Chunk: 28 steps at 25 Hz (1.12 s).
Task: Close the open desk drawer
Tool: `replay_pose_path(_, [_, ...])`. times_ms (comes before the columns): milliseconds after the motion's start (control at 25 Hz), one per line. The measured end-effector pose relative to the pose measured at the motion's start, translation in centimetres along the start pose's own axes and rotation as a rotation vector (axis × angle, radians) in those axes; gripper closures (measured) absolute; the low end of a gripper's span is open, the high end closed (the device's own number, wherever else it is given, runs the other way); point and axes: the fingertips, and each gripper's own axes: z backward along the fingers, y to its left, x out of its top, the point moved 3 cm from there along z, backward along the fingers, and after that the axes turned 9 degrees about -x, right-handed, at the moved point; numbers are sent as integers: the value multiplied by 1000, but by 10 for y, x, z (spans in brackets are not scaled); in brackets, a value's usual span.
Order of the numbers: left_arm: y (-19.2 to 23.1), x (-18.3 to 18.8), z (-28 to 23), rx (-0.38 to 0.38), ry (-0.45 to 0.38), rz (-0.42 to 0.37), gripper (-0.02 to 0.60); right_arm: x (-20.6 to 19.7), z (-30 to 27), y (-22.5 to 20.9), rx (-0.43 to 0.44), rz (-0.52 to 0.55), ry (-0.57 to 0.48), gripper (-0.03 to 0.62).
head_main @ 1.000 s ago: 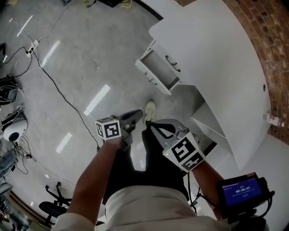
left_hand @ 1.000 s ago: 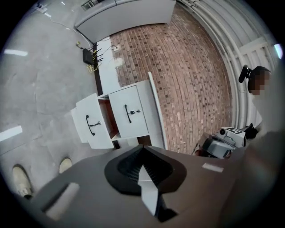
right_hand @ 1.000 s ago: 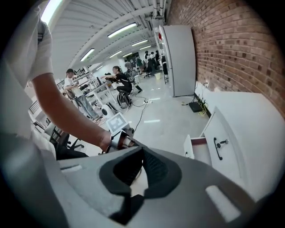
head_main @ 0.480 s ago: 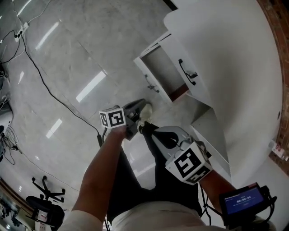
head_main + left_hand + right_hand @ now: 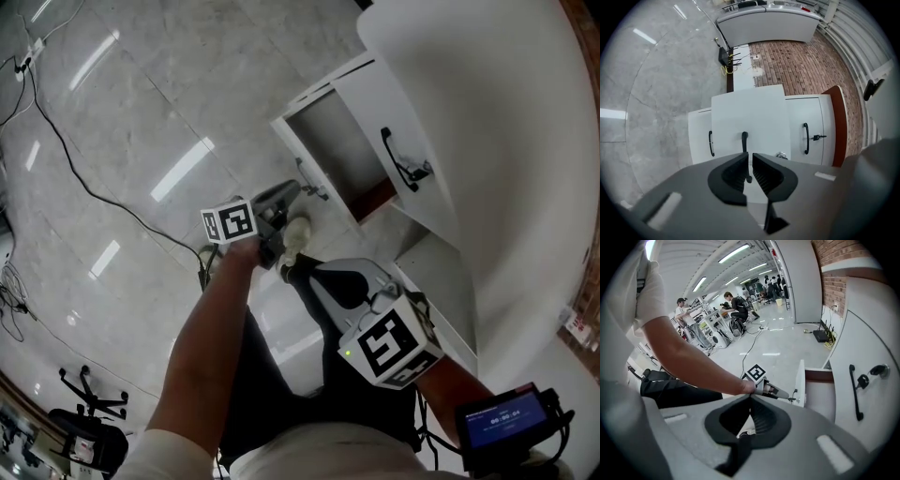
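Observation:
The white desk drawer (image 5: 328,150) stands pulled out, its front panel (image 5: 747,117) facing me with a black handle (image 5: 744,140) in its middle. My left gripper (image 5: 286,199) is stretched out to that front, its tip just short of the handle (image 5: 312,187); the jaws (image 5: 750,157) are shut with only a thin slit and hold nothing. In the right gripper view the left gripper (image 5: 780,392) points at the drawer front (image 5: 800,380). My right gripper (image 5: 328,272) hangs back by my legs, shut and empty (image 5: 750,399).
A cabinet door with a black handle (image 5: 408,169) and a key (image 5: 818,137) adjoins the drawer. My shoe (image 5: 295,230) is below the left gripper. A cable (image 5: 84,178) runs over the floor and a chair base (image 5: 89,403) stands far left. People (image 5: 736,308) work far behind.
My left gripper has reached forward, from beside my leg to just before the drawer's front. The right gripper has stayed by my body. The drawer stands as far out as before.

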Motion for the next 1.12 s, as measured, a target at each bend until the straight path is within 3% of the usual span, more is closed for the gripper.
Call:
replay_pose_path(360, [19, 5, -18, -89, 3, 43, 548, -12, -22, -8, 29, -14, 31, 591])
replay_pose_path(720, [28, 5, -23, -110, 37, 38, 541, -20, -34, -7, 38, -31, 28, 591])
replay_pose_path(1120, [20, 11, -32, -138, 8, 53, 558, -21, -34, -8, 38, -38, 55, 591])
